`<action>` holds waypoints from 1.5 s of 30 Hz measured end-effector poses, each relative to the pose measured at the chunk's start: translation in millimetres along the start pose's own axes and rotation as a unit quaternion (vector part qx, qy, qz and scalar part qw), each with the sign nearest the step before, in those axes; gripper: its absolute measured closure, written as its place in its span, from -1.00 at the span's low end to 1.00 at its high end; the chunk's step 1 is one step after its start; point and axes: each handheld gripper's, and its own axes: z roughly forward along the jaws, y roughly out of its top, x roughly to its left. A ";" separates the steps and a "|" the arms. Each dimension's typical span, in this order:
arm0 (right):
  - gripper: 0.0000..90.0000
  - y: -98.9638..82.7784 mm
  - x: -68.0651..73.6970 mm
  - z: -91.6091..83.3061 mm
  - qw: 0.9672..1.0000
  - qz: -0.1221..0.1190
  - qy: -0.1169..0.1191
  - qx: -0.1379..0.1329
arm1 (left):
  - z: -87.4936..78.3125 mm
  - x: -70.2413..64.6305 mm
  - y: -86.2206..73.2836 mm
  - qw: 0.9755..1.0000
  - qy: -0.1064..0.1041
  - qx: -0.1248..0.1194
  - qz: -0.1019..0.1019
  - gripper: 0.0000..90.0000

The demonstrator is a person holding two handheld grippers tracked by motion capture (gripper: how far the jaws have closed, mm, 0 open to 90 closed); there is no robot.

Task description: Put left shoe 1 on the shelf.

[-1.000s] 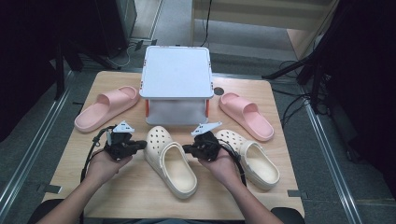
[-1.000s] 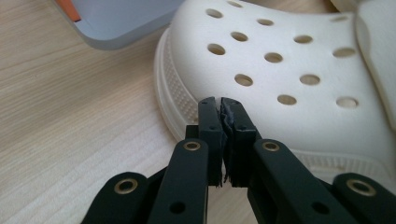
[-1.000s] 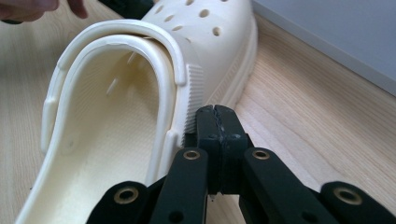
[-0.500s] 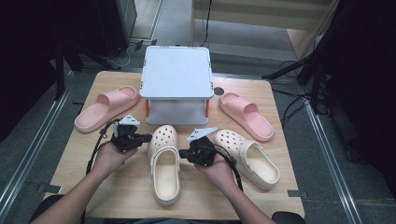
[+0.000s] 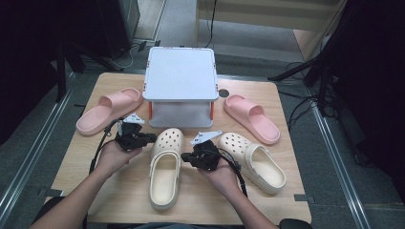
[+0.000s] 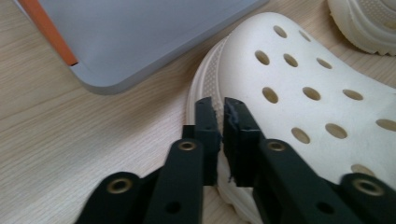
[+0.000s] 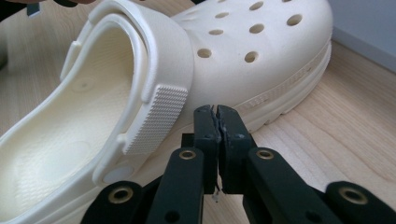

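A cream clog (image 5: 165,167) lies in the middle of the table, its toe towards the grey box (image 5: 180,76). My left gripper (image 5: 154,138) rests against the left side of the toe. In the left gripper view the jaws (image 6: 222,107) have just been opening and stand a narrow gap apart, with nothing between them and the clog (image 6: 303,93) beside them. My right gripper (image 5: 184,156) is at the clog's right side. Its jaws (image 7: 215,112) have just been opening slightly but still look pressed together, close to the sole edge of the clog (image 7: 140,93), below the heel strap.
A second cream clog (image 5: 253,160) lies slanted to the right of my right hand. One pink slide (image 5: 107,110) lies at the left, another (image 5: 250,118) at the right of the box. Bare wood of the table (image 5: 286,200) shows near the front edge.
The cream clog has swung from a slant to straight, toe towards the box. My left gripper has shifted a little right along the toe. The right gripper has stayed in place.
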 end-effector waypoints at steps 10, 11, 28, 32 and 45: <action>0.58 3.0 5.2 -23.2 0.999 0.015 0.000 -0.042 | -27.4 -2.4 13.1 1.000 -0.006 -0.012 0.010 0.58; 0.56 3.2 7.2 -24.2 0.999 0.015 -0.005 -0.042 | -31.7 -1.7 15.8 1.000 -0.008 -0.016 0.008 0.58; 0.43 -1.6 38.6 -28.9 0.994 0.071 -0.045 -0.073 | -71.9 0.8 89.1 0.998 -0.029 -0.042 0.036 0.60; 0.39 -2.2 41.5 -27.2 0.992 0.084 -0.051 -0.079 | -71.9 4.0 104.0 0.998 -0.022 -0.044 0.042 0.61; 0.09 -2.7 48.7 -14.0 0.989 0.093 -0.074 -0.082 | -61.2 18.6 129.6 0.997 -0.009 -0.055 0.044 0.73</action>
